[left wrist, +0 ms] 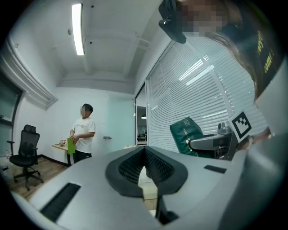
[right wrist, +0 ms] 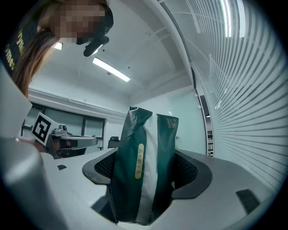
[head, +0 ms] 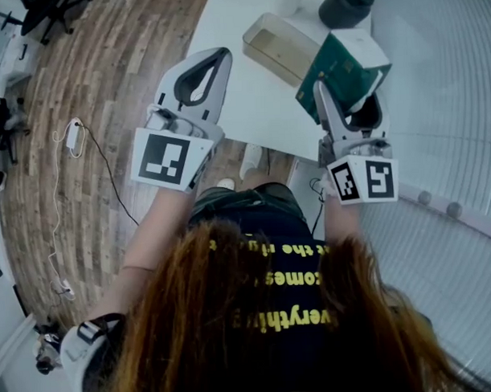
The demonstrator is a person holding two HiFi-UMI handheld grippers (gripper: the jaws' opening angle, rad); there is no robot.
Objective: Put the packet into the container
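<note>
where right jaws close, packet point(right wrist: 135, 179) sits

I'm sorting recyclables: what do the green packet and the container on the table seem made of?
The green packet looks like glossy plastic or foil-lined film: it creases and catches soft highlights. The container seems clear, rigid plastic: the table shows through its walls.

Partly legible yellow print, "everything" and "comes", on the dark T-shirt point(head: 288, 258); packet point(right wrist: 135, 179) print too small.
</note>
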